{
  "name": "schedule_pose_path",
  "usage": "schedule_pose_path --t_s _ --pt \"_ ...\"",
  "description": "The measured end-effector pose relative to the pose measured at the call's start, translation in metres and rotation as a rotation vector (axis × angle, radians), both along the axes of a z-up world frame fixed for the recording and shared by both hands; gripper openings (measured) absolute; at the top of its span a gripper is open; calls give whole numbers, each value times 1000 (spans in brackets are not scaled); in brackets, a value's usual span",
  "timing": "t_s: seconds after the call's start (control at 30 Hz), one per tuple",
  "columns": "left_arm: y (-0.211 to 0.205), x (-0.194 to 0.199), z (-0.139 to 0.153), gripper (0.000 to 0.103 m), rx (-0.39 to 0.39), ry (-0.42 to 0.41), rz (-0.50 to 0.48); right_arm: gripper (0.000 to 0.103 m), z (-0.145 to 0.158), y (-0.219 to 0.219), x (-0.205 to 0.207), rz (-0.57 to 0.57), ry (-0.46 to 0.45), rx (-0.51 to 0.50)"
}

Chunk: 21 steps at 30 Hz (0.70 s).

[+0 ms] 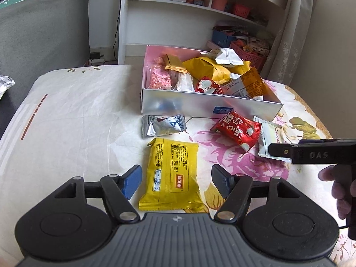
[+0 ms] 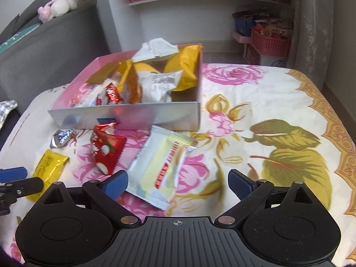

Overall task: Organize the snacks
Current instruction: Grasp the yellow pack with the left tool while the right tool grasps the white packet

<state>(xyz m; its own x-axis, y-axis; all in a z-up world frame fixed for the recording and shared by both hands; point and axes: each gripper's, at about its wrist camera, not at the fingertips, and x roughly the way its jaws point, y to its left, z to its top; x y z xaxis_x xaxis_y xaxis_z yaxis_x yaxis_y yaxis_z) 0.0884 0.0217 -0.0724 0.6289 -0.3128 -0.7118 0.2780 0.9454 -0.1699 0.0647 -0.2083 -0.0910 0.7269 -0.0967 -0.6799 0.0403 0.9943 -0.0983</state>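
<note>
A yellow snack packet [image 1: 173,173] lies flat on the floral cloth between the blue pads of my left gripper [image 1: 176,181], which stands open with neither pad touching it. A silver box with a pink inside [image 1: 209,109] holds several snack packets. In front of it lie a silver packet [image 1: 162,125], a red packet [image 1: 238,131] and a white packet [image 2: 160,171]. My right gripper [image 2: 178,184] is open over the white packet's near end, its left pad [image 2: 115,184] beside that packet. The left gripper [image 2: 20,179] shows at the right wrist view's left edge, by the yellow packet [image 2: 50,166].
The floral cloth [image 2: 278,102] covers a rounded table beside a grey sofa [image 1: 44,33]. Behind stand a white shelf unit [image 1: 200,6], pink baskets [image 2: 270,41] on the floor and a curtain [image 1: 296,29]. A hand [image 1: 340,189] holds the right gripper's handle.
</note>
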Motion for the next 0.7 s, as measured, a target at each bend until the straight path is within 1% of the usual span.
schedule_pose_path --t_s 0.1,0.17,0.27,0.43,0.53,0.7 --pt "-1 1 -1 66 -3 -1 -5 98 -10 17 7 37 3 -62" --pt "-2 1 -1 66 1 -5 -11 98 -15 22 12 40 2 -88" --pt "-2 1 -3 65 0 -8 -14 98 -16 22 16 24 -12 -72" --pt "-3 0 -3 65 4 -10 -26 96 -15 14 12 24 -6 -68" --pt "-3 -1 -4 65 11 -10 -31 96 -13 2 6 18 5 -69" --pt "-1 -1 -4 64 9 -8 -25 96 -7 -23 -5 -25 19 -52"
